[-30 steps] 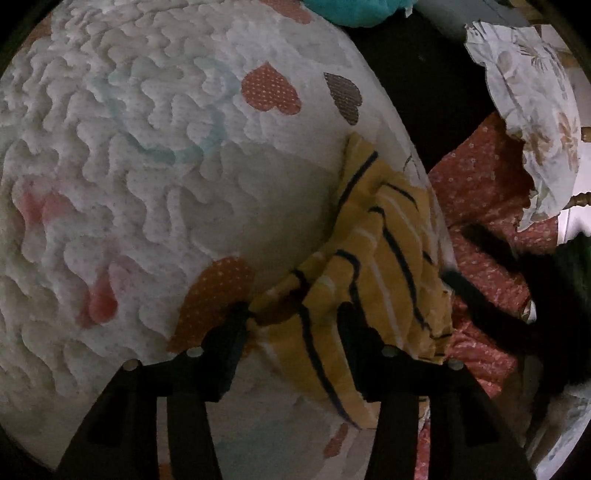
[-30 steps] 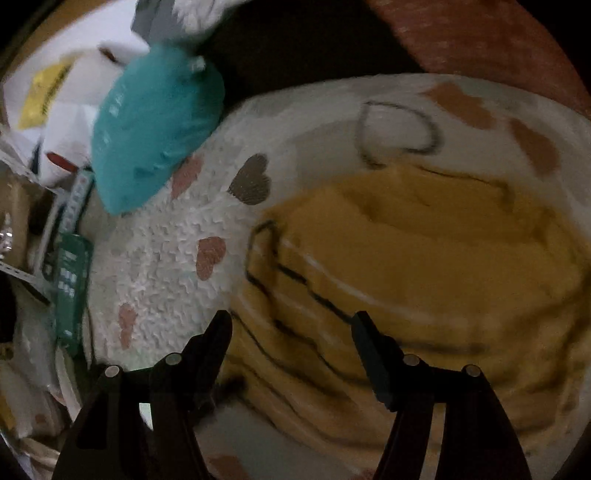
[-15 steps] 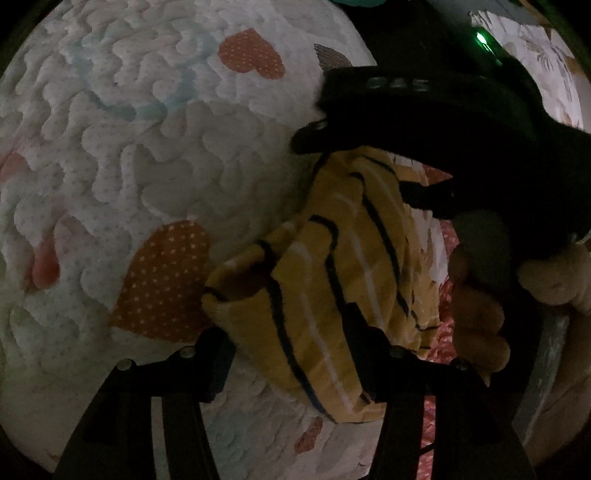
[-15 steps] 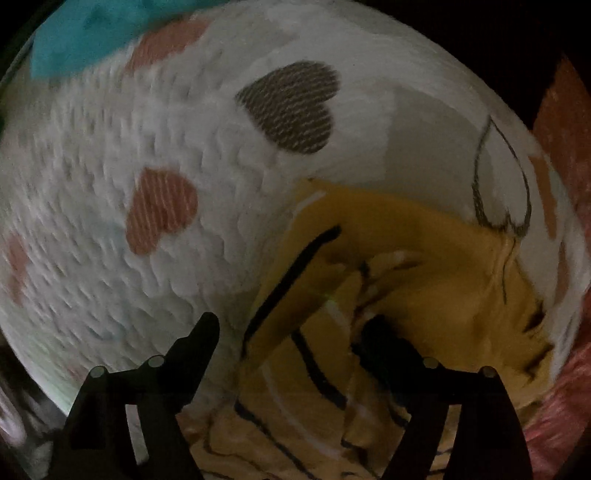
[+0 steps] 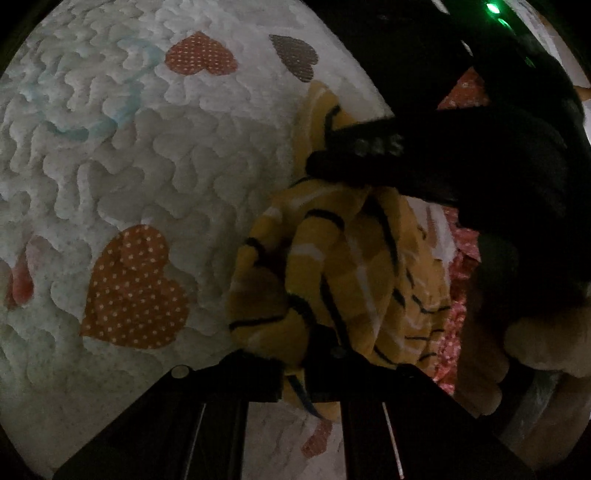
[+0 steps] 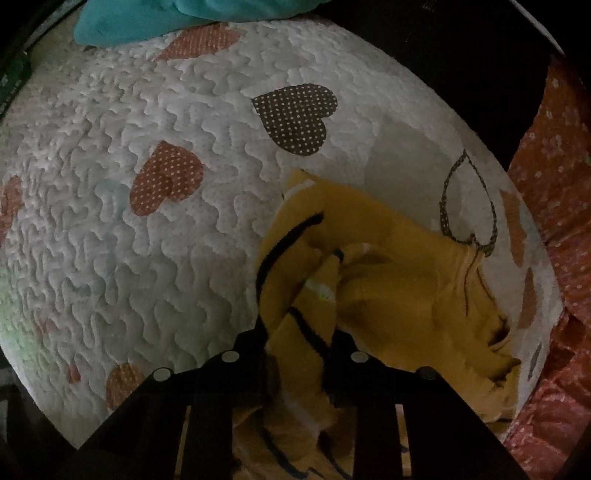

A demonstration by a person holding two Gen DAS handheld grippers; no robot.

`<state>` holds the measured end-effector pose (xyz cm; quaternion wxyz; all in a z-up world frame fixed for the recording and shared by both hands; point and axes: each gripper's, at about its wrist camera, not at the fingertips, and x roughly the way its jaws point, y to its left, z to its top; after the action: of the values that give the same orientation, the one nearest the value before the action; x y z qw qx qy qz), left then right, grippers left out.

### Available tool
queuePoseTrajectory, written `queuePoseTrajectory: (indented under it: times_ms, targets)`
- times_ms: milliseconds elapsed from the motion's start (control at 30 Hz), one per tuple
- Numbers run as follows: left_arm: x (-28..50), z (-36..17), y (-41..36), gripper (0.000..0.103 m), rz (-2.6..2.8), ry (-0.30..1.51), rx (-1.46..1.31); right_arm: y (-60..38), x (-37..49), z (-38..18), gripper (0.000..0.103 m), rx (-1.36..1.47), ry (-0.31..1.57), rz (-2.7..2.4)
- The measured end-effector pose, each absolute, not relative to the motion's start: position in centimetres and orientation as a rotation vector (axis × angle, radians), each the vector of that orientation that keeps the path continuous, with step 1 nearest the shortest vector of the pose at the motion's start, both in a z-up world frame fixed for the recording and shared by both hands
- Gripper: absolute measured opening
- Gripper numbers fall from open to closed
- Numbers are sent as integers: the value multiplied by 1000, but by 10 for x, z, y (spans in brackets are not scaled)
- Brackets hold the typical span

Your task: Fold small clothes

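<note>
White quilted heart-print bedspread [image 6: 147, 258] under crumpled yellow striped garment [image 6: 399, 280].

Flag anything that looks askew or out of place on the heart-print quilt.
The yellow striped garment is bunched and twisted rather than flat. It lies near the quilt edge. Both the left claw and the right claw pinch its folds.

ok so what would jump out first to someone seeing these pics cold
The yellow striped garment, bunched near the right edge of the white quilt with dotted hearts. Both grippers have just been closing on it: the left gripper and the right gripper each pinch a fold. A teal cloth lies at the quilt's far edge.
</note>
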<state>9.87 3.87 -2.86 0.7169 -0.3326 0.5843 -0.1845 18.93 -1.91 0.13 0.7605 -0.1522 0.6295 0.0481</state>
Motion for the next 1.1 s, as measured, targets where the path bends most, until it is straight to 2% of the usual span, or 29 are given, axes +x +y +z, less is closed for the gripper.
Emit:
queuePoseTrajectory:
  times_ms: [367, 933, 1100]
  targets:
    - [104, -3, -6, 7, -296, 1215, -444, -52, 207, -9, 25, -227, 1378, 203]
    - [94, 7, -10, 7, -291, 1199, -375, -54, 224, -14, 26, -232, 1383, 238]
    - [97, 3, -5, 7, -294, 1210, -390, -49, 219, -17, 30, -224, 1376, 237]
